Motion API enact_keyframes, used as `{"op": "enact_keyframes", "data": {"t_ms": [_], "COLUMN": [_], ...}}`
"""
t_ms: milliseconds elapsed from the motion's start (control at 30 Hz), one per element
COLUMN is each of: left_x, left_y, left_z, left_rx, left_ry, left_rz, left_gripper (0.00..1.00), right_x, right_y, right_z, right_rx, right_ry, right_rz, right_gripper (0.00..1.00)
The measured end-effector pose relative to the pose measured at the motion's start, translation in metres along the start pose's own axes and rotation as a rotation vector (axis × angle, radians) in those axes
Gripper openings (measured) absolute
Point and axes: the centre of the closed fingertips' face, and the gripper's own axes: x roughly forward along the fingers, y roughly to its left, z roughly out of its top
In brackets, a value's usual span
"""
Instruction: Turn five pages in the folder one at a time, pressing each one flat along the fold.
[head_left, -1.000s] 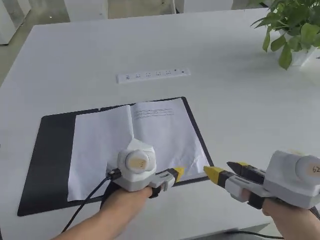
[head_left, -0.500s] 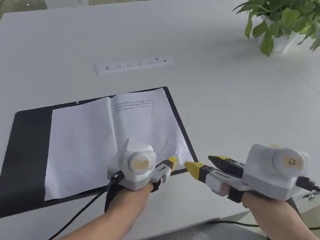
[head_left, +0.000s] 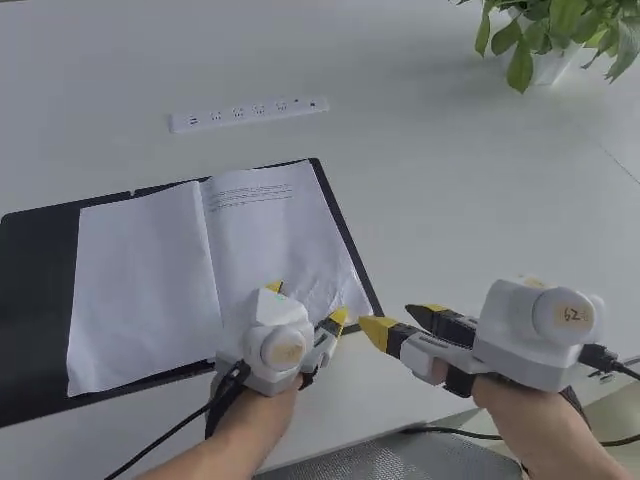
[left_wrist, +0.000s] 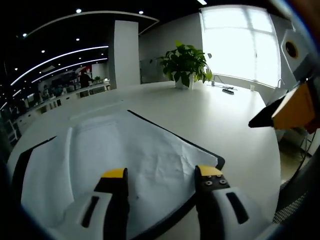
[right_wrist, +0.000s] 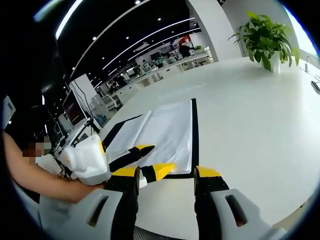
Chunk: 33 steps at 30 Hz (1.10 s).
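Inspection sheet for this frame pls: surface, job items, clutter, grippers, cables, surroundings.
Surface: white table.
Job's things: black folder lying open; white pages spread, right one creased near its lower corner.
Clutter: power strip beyond the folder; potted plant far right.
Grippers: left gripper open over the right page's lower corner; right gripper open beside it, over the table.
Cables: black cable trails from each gripper.
Surroundings: open-plan office, bright window.
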Motion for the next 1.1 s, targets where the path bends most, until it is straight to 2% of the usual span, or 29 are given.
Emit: {"op": "enact_keyframes", "data": {"t_ms": [133,367,733,867,1100], "left_x": [0.0,0.0,-0.002,-0.002,-0.002], "left_y": [-0.001,-0.002,0.002,0.006,0.007], "left_z": [0.001,0.002,0.003,0.003,0.003], "left_rx": [0.005,-0.004,0.0,-0.013,-0.019], "left_ry": [-0.029,-0.047,-0.059,-0.056,-0.055], "left_rz": [-0.009,-0.014,-0.008,0.008,0.009], "left_gripper": [0.52,0.43,0.33,0.25,0.21], "right_x": [0.001,0.004,0.006,0.007,0.014], "right_y": [-0.001,0.001,0.0,0.0,0.001], "right_z": [-0.002,-0.004,-0.004,-0.004,-0.003], "right_rx": [-0.004,-0.008,-0.011,-0.012,-0.028], "right_ry": [0.008,0.02,0.026,0.028,0.042], "right_rz": [-0.001,0.004,0.005,0.007,0.02], "right_gripper": [0.42,0.42,0.42,0.42,0.41]}}
